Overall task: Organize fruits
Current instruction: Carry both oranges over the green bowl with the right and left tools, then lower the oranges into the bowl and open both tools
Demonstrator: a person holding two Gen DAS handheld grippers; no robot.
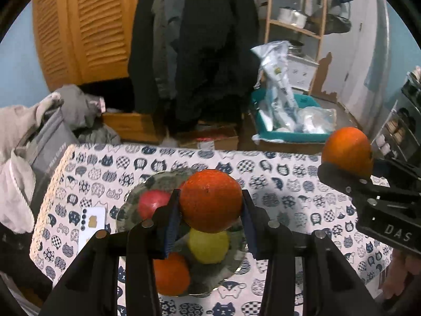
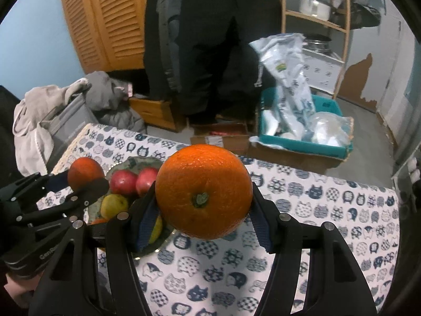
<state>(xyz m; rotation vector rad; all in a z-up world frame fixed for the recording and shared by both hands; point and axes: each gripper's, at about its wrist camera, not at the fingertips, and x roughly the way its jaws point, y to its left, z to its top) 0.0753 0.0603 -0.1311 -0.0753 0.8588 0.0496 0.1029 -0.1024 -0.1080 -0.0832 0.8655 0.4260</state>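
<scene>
The left gripper [image 1: 210, 210] has its jaws clamped on an orange [image 1: 211, 200], and that fruit hangs directly above the plate [image 1: 126, 210] on the cat-print tabletop [image 1: 289, 189]. Below it in the left wrist view lie a yellow fruit [image 1: 209, 246], a red apple [image 1: 152, 202] and another orange [image 1: 171, 273] (a second red apple shows in the right wrist view), so the drop is nearly straight down but onto fruit, not bare plate.

The right gripper [image 2: 204, 210] also has its jaws closed on a second orange [image 2: 204, 191], stem end facing the camera. It hangs over open tabletop, with the plate off to its left. My judgement: the left hand is the nearer one and should place first; the right needs a leftward carry afterwards. A round orange set on the pile could roll off.
</scene>
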